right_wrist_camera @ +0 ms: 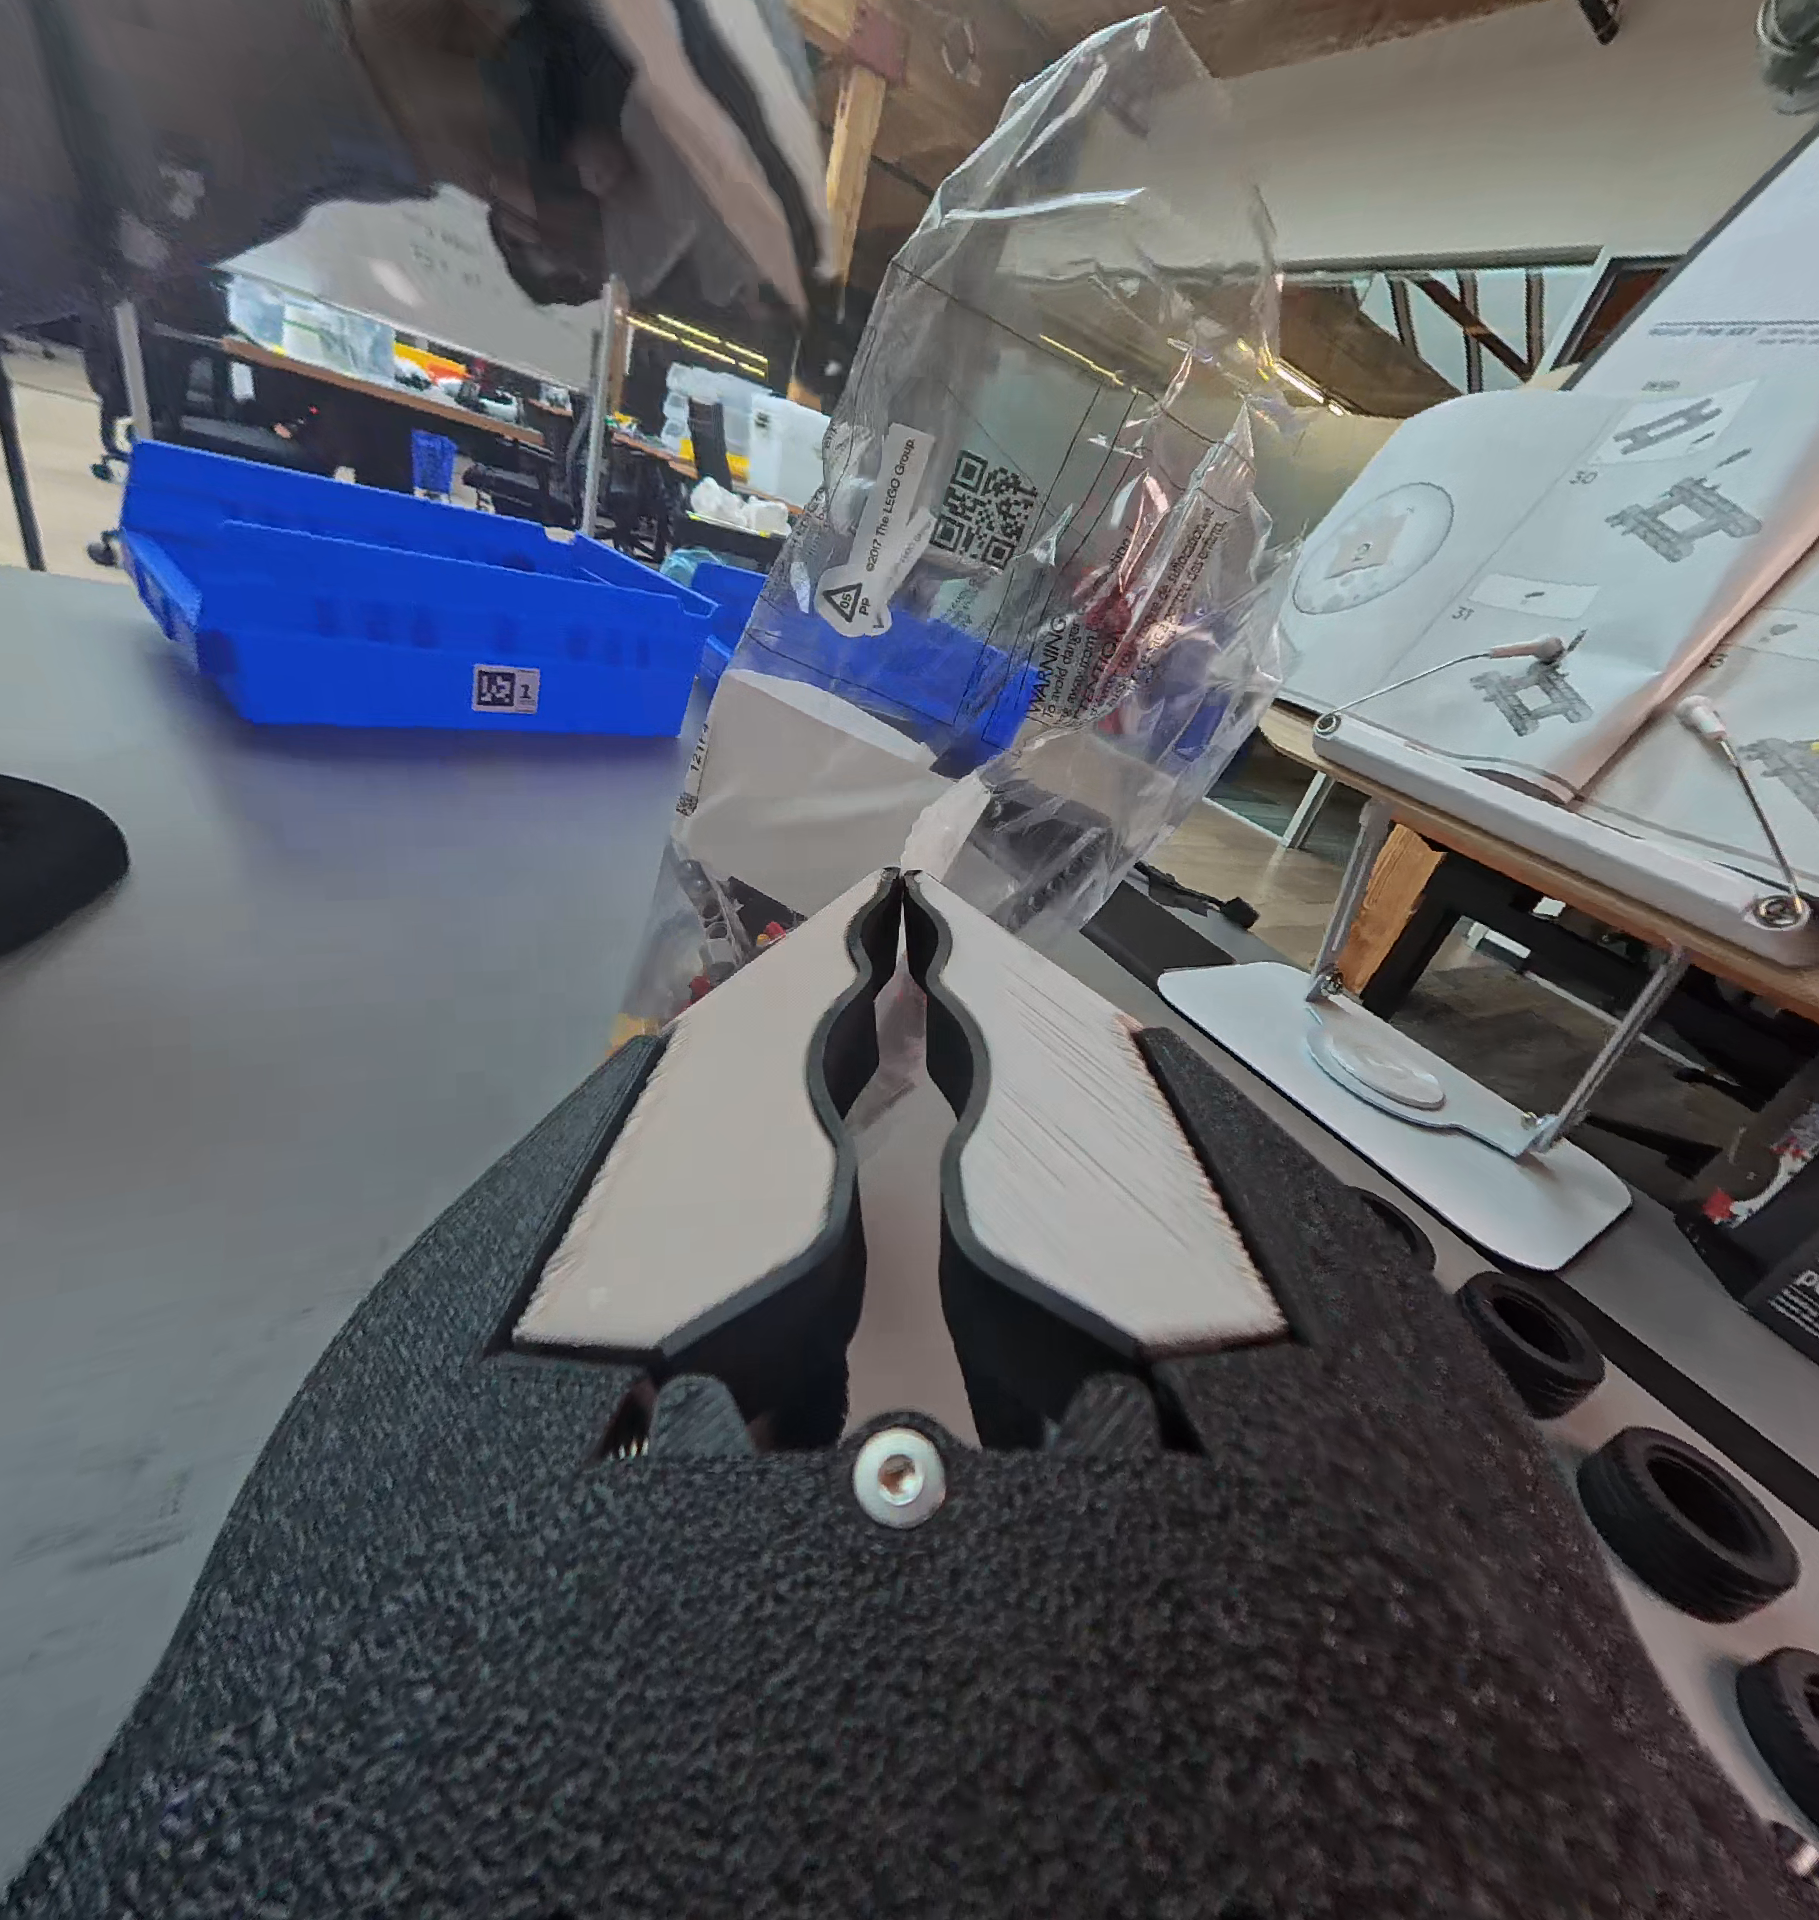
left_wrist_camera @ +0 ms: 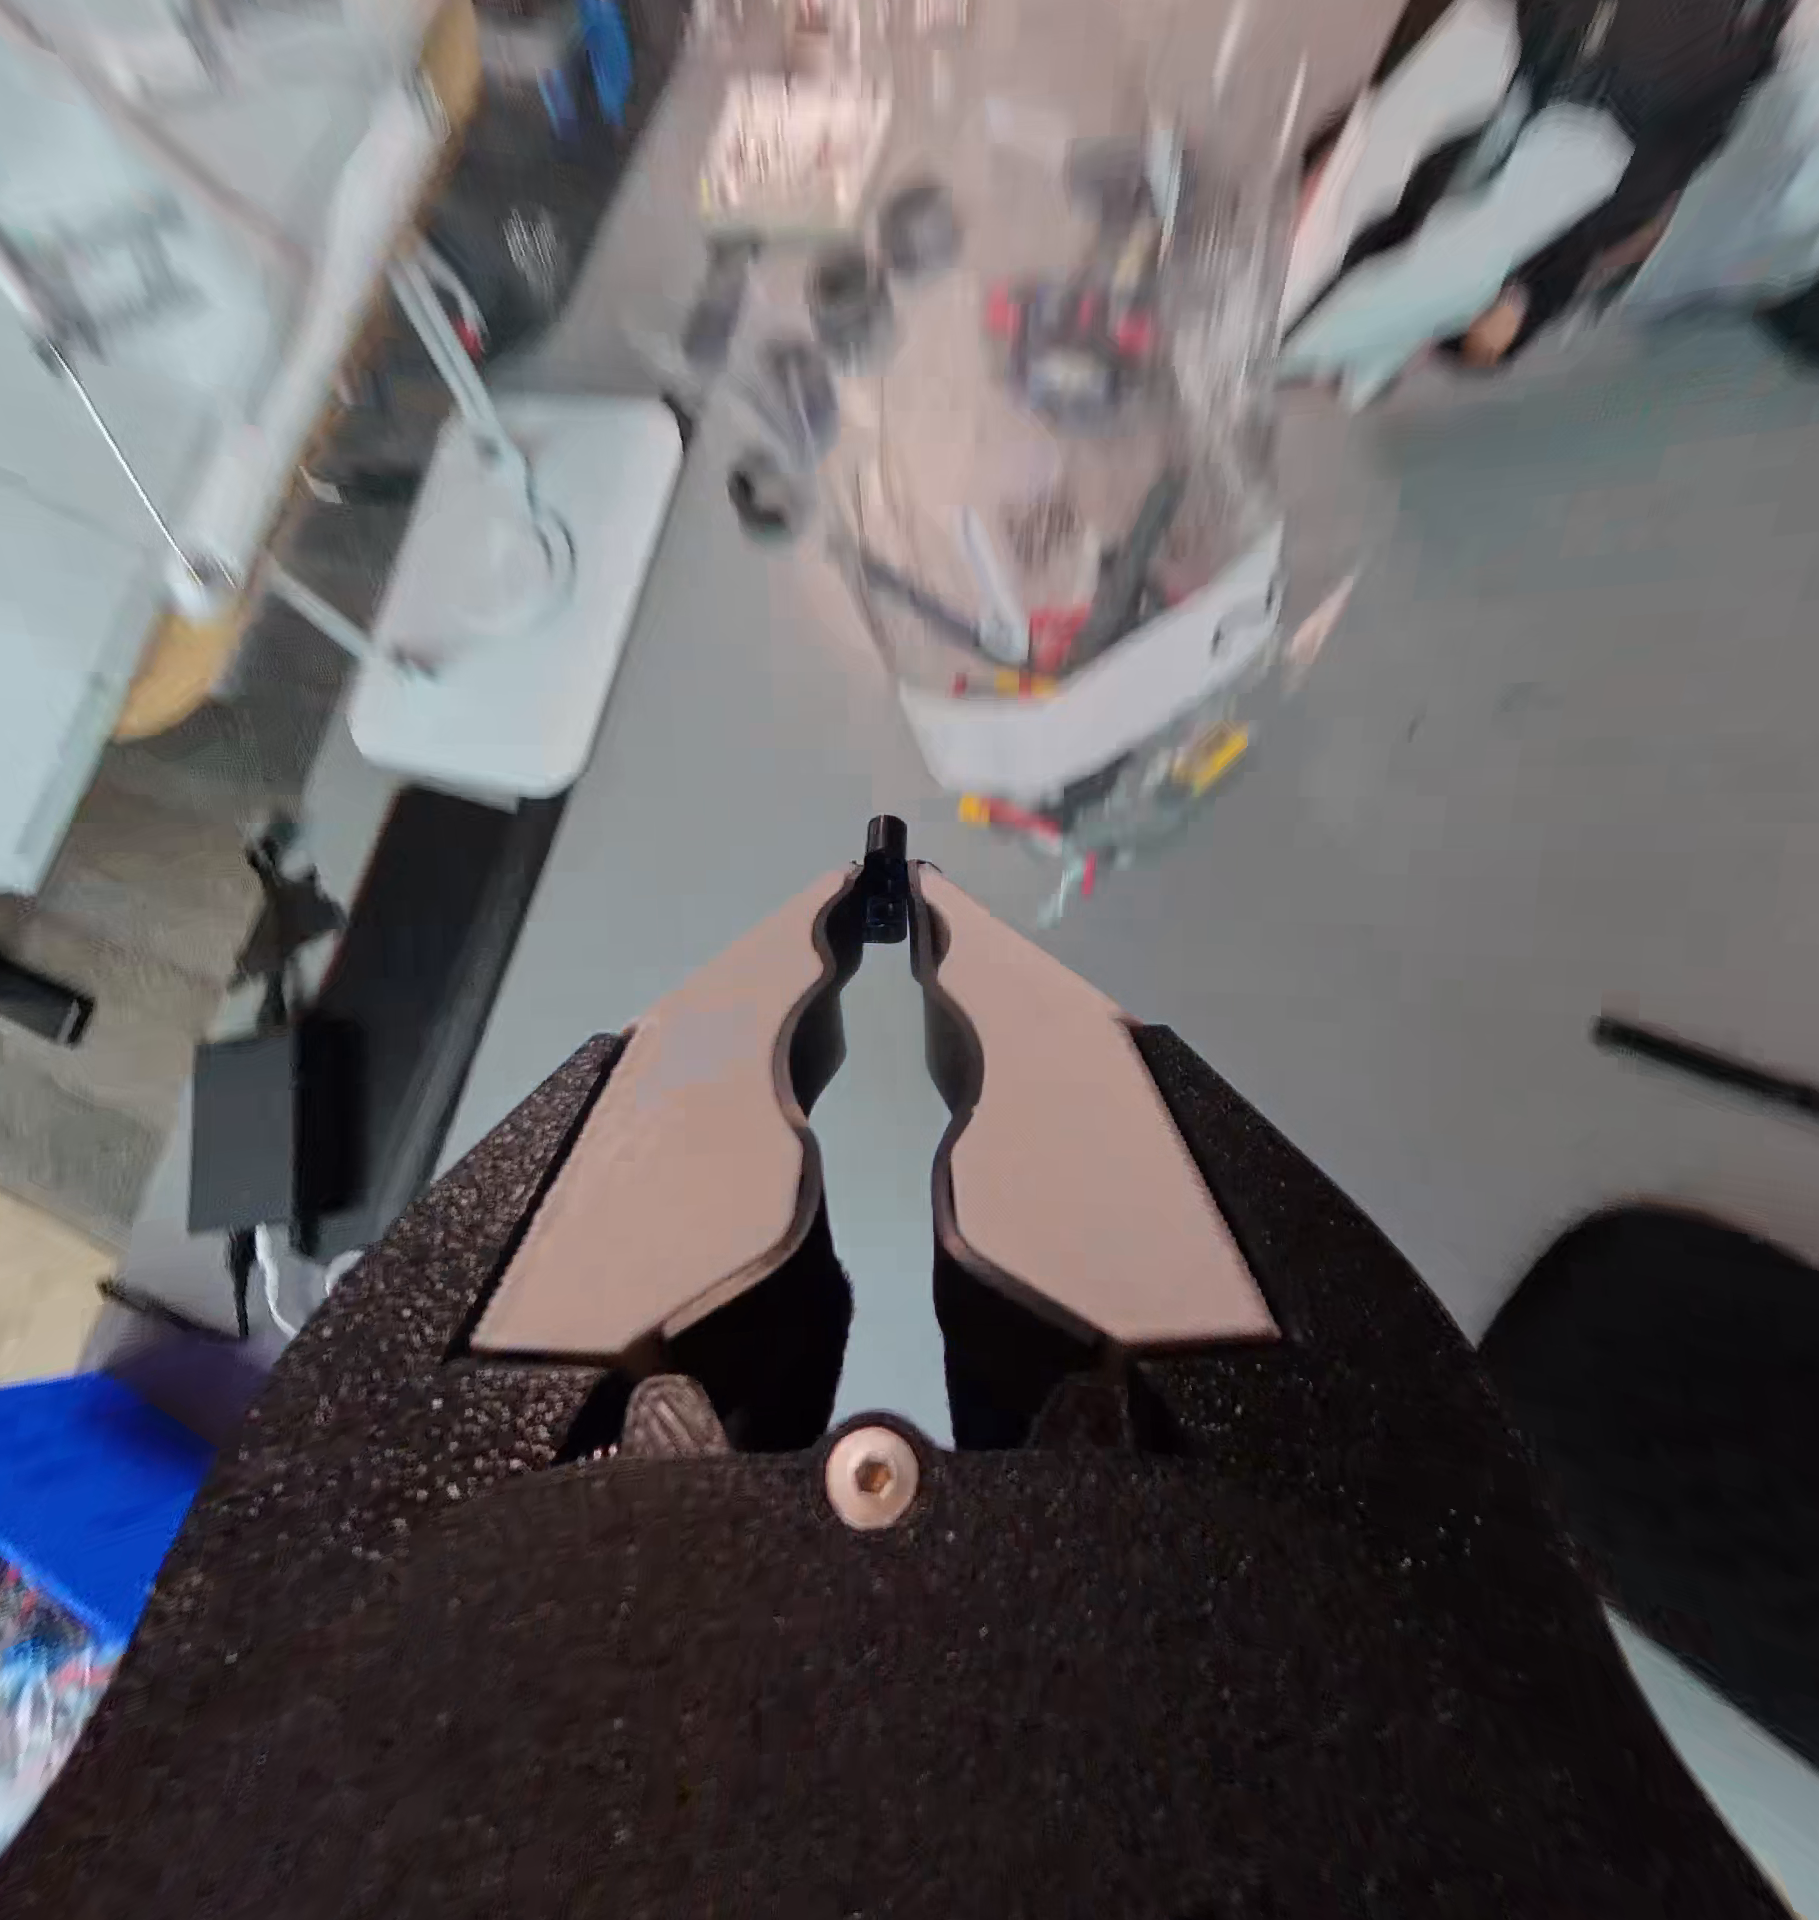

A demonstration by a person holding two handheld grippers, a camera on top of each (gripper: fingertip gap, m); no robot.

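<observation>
- Two grippers up over one grey table (right_wrist_camera: 261,935), which fills the near and left side of the right wrist view.
- Blue bins (right_wrist_camera: 406,623), far left on the table, stacked w/ a small square tag on the front wall.
- Instruction booklet (right_wrist_camera: 1570,582) open on a white stand (right_wrist_camera: 1404,1122), right side, held by thin wire arms; the stand's flat base sits on the table edge.
- Clear plastic bag (right_wrist_camera: 1030,499), big and crinkled, standing tall at centre. Printed markings and a square code on it; small coloured pcs collect in its lower part.
- In the left wrist view the same bag (left_wrist_camera: 1050,499) lies far ahead, blurred, w/ loose red and yellow bits (left_wrist_camera: 1092,810) just near of it.
- Right gripper (right_wrist_camera: 903,883): jaws pressed together at the tips, pinching the bag's lower edge.
- Left gripper (left_wrist_camera: 884,883): jaws nearly closed, nipping a small black pin-like piece (left_wrist_camera: 884,862) that pokes out past the tips, above the table and near of the bag.
- Black tyres (right_wrist_camera: 1684,1517) in a row along the near right of the table, beside a dark box (right_wrist_camera: 1809,1278).
- Dark round mat (right_wrist_camera: 11,862) at the left edge, flat on the table.
</observation>
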